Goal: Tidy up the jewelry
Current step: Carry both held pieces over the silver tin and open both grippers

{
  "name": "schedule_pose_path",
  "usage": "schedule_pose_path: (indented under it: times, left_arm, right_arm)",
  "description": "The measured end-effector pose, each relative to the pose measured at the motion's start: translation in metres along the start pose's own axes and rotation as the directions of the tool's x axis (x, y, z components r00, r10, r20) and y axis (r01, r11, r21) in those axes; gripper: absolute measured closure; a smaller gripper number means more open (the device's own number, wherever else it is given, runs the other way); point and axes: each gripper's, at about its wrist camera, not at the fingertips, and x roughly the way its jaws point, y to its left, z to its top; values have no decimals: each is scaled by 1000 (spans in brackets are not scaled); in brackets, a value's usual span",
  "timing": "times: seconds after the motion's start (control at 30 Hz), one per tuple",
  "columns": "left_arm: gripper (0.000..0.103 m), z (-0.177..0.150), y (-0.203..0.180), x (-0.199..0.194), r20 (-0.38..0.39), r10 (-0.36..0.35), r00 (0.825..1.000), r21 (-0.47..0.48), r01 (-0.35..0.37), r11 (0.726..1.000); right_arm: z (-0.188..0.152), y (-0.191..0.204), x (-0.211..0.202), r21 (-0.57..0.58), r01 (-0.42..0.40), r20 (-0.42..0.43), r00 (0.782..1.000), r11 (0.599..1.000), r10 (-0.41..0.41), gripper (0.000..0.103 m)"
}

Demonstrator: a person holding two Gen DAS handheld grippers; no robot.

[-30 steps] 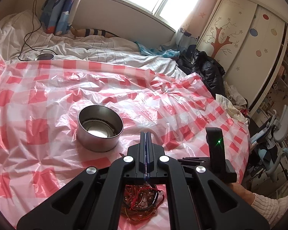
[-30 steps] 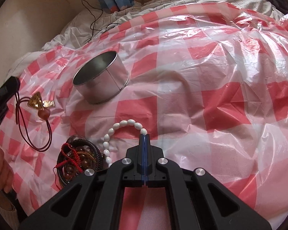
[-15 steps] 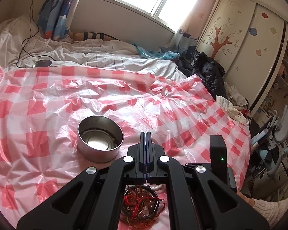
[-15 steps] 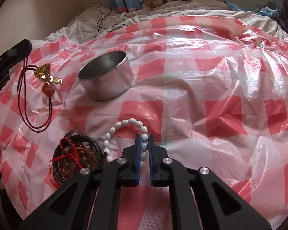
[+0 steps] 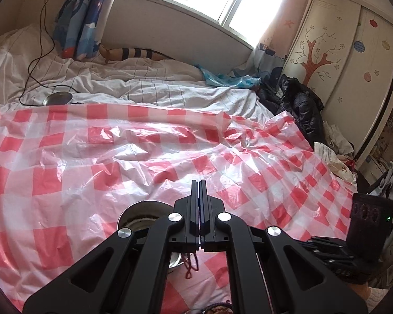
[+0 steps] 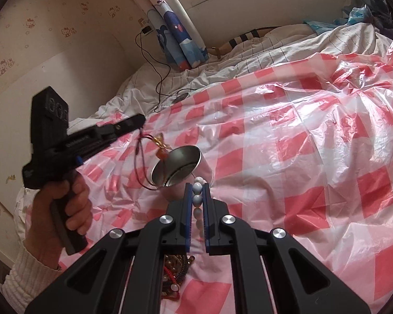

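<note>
A round metal tin (image 6: 180, 167) sits on the red-checked plastic sheet (image 6: 301, 157). My right gripper (image 6: 196, 188) is shut on a white bead bracelet (image 6: 197, 199), which hangs off the sheet just before the tin. My left gripper (image 6: 141, 119), held by a hand (image 6: 65, 204), is shut on a dark red cord necklace (image 6: 138, 154). Its gold pendant (image 6: 161, 141) dangles at the tin's far rim. In the left wrist view the left gripper (image 5: 199, 183) shows its jaws pressed together above the tin (image 5: 138, 214), with a loop of cord (image 5: 190, 264) hanging below.
A tangle of dark and red bracelets (image 6: 175, 269) lies on the sheet under my right gripper. Rumpled white bedding (image 5: 144, 89), a black cable (image 5: 36, 52) and a small round disc (image 5: 59, 98) lie behind the sheet. A wardrobe (image 5: 340, 65) stands to the right.
My right gripper closed on the white bracelet and lifted it off the sheet toward the tin. My left gripper carried the cord necklace across until it hung at the tin.
</note>
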Motion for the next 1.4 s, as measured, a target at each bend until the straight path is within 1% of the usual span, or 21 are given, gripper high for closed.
schedule_pose_path:
  times: [0.1, 0.17, 0.23, 0.27, 0.3, 0.33, 0.47, 0.67, 0.73, 0.8, 0.83, 0.87, 0.9, 0.93, 0.97, 1.07, 1.17, 1.2, 1.3, 1.33, 1.4]
  left_arm:
    - [103, -8, 19, 33, -107, 58, 993, -35, -63, 997]
    - [102, -16, 26, 51, -202, 137, 970, -6, -141, 990]
    - [101, -23, 28, 55, -235, 182, 955, 43, -177, 983]
    - [97, -24, 29, 54, -238, 198, 951, 61, -189, 980]
    - [93, -24, 30, 52, -239, 214, 947, 73, -202, 977]
    - [84, -23, 31, 48, -231, 222, 947, 79, -210, 975]
    - [61, -15, 37, 16, -150, 219, 964, 36, -216, 976]
    - [46, -19, 45, -34, -56, 256, 965, -77, -259, 963]
    - [43, -27, 45, -46, -38, 254, 966, -106, -257, 961]
    - [42, -35, 43, -51, -40, 267, 963, -105, -270, 957]
    - [42, -40, 41, -51, -48, 270, 962, -98, -274, 957]
    - [41, -44, 40, -51, -58, 269, 961, -93, -274, 957]
    - [41, -49, 39, -51, -67, 266, 962, -90, -271, 958]
    - [41, -53, 38, -51, -77, 263, 962, -85, -270, 959]
    - [41, -56, 37, -51, -86, 264, 961, -79, -271, 959]
    - [41, -64, 33, -55, -106, 252, 962, -72, -260, 963]
    - [37, -78, 30, -63, -111, 242, 964, -91, -253, 963]
    - [37, -84, 30, -66, -119, 228, 966, -105, -240, 965]
    - [37, -105, 26, -70, -149, 126, 981, -142, -148, 979]
    - [37, -111, 19, -70, -150, 105, 983, -123, -124, 985]
    - [37, -117, 0, -69, -157, 86, 984, -25, -91, 996]
  right_arm:
    - [12, 6, 6, -9, -21, 9, 1000, 1000, 21, 95]
    - [18, 10, 10, -20, -32, 9, 999, 999, 33, 95]
    - [22, 12, 15, -23, -45, 8, 999, 999, 45, 95]
    - [25, 13, 17, -28, -47, 8, 999, 999, 47, 95]
    - [27, 14, 20, -28, -51, 6, 999, 998, 52, 95]
    - [29, 14, 23, -22, -61, 4, 998, 998, 61, 95]
    - [39, 18, 36, 17, -130, -11, 991, 991, 131, 95]
    - [51, 26, 75, 128, -275, -55, 957, 953, 283, 95]
    - [51, 25, 96, 179, -297, -83, 945, 938, 315, 95]
    - [47, 23, 120, 188, -246, -131, 953, 951, 273, 94]
    - [46, 24, 130, 144, -179, -153, 968, 973, 201, 94]
    - [44, 25, 136, 84, -106, -166, 979, 991, 119, 89]
    - [44, 25, 139, 50, -61, -174, 982, 997, 69, 79]
    - [43, 24, 137, 33, -33, -167, 985, 999, 39, 59]
    - [44, 24, 130, 15, -20, -138, 990, 1000, 22, 54]
    - [43, 28, 97, -53, -2, -82, 997, 999, -2, 54]
    - [25, 32, 61, -111, 1, -100, 995, 994, -12, 54]
    - [15, 32, 49, -130, 8, -111, 994, 991, -22, 54]
    - [-20, 25, 25, -151, 54, -140, 987, 987, -75, 54]
    - [-32, 19, 19, -134, 59, -151, 985, 989, -79, 54]
    - [-50, 9, 14, -85, 57, -185, 980, 995, -72, 54]
